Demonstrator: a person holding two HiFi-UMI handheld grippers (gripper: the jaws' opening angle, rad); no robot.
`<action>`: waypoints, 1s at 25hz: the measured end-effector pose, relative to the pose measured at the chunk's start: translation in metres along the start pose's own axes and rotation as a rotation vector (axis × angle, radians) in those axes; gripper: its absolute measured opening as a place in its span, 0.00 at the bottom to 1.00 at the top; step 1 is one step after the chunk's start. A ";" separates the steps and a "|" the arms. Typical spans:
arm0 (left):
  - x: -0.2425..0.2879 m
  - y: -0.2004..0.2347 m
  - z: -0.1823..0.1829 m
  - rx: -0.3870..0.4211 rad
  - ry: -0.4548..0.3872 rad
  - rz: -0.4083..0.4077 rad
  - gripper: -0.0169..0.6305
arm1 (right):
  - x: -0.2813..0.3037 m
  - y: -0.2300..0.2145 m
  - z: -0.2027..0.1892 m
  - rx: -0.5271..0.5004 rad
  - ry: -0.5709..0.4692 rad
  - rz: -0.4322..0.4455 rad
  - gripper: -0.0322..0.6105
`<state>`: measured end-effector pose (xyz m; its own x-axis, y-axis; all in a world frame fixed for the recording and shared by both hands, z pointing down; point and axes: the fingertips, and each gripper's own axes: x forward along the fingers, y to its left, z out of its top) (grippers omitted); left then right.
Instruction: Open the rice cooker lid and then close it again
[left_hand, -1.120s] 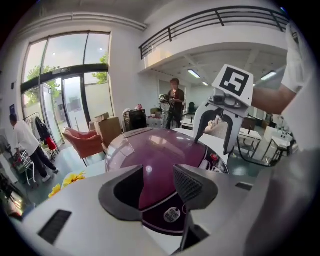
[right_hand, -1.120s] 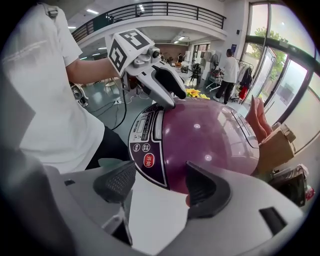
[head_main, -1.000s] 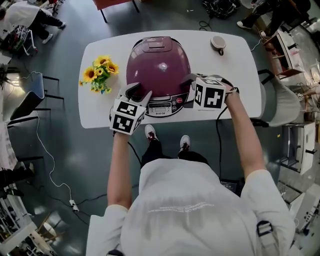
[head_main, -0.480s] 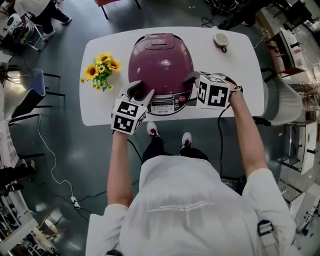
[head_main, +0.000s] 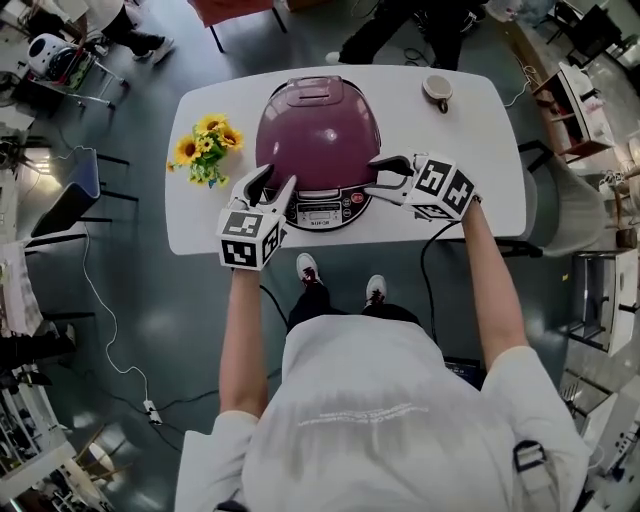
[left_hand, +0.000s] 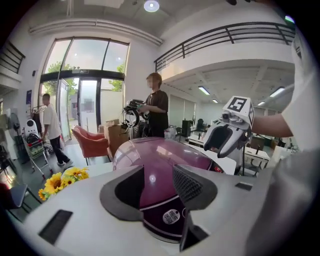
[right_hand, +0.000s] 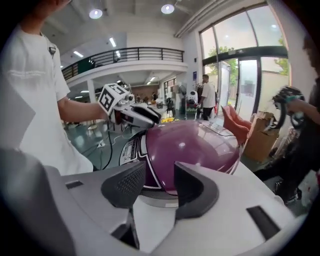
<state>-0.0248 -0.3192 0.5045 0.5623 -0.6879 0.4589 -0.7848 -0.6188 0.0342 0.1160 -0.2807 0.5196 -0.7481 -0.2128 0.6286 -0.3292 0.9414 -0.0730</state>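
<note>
At the left of the white, round-cornered table (head_main: 480, 150) sits a small bunch of yellow sunflowers (head_main: 205, 148) with green leaves; whether they stand in any vessel cannot be made out.

Just right of them is your left gripper (head_main: 278, 177), with its marker cube nearest you. Its two dark, curved jaws stand well apart and hold nothing. The finely ribbed pads point at the lower left flank of the rice cooker (head_main: 318, 135), and its glossy dome fills the gap between them without touching either pad.

The rice cooker sits in the middle of the table, a smooth, plum-coloured rounded body on a pale base ring. Its lid is down flat, so what is inside is hidden. A silver control panel (head_main: 322, 212) with small buttons faces you, and a round white sticker shows low on the left flank.

Your right gripper (head_main: 372, 178) is at the cooker's right front, pointing in toward it. Its jaws have just been closing, yet a clear gap remains and the pads press on nothing; the cooker's side and rim lie just beyond their tips.

At the far right corner lies a small round beige thing (head_main: 436, 88) with a dark handle, well apart from the cooker.
</note>
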 end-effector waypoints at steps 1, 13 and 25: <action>-0.003 0.000 0.003 -0.001 -0.014 0.015 0.32 | -0.005 -0.004 0.003 0.024 -0.041 -0.030 0.34; -0.034 -0.033 0.032 0.039 -0.082 0.115 0.15 | -0.084 -0.047 0.017 0.024 -0.214 -0.535 0.10; -0.072 -0.036 0.083 0.121 -0.228 0.143 0.05 | -0.144 -0.024 0.069 0.066 -0.416 -0.630 0.09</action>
<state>-0.0152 -0.2789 0.3967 0.5031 -0.8304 0.2394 -0.8314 -0.5407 -0.1285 0.1919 -0.2906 0.3774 -0.5580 -0.7991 0.2240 -0.7907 0.5938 0.1488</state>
